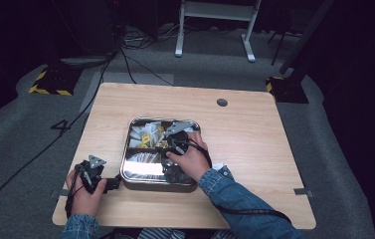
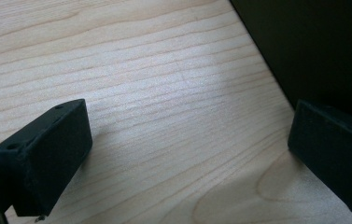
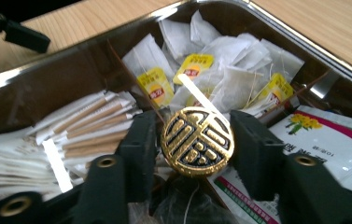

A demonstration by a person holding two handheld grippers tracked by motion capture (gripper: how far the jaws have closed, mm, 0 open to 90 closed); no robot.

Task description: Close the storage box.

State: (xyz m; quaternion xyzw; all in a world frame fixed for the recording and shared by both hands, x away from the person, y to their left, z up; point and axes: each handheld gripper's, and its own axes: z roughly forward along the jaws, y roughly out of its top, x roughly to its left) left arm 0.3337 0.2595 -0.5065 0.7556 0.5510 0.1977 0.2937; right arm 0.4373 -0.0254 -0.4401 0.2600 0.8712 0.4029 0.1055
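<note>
A shiny metal tray (image 1: 124,167) with divided compartments sits in the middle of the wooden table. At its centre stands a round gold-and-black knob (image 3: 197,141). My right gripper (image 3: 196,137) reaches into the tray (image 3: 304,42) with both black jaws against the knob's rim. In the high view a hand holds that right gripper (image 1: 165,143) over the tray's middle. My left gripper (image 1: 108,183) rests on the table by the tray's near left corner. In its own view the left gripper (image 2: 187,154) has its jaws wide apart over bare wood, with nothing between them.
The compartments hold white tea bags with yellow tags (image 3: 157,88), paper-wrapped sticks (image 3: 89,123) and printed sachets (image 3: 323,140). A dark tray wall (image 2: 313,46) stands close to the left gripper's right jaw. A cable hole (image 1: 222,102) marks the far table.
</note>
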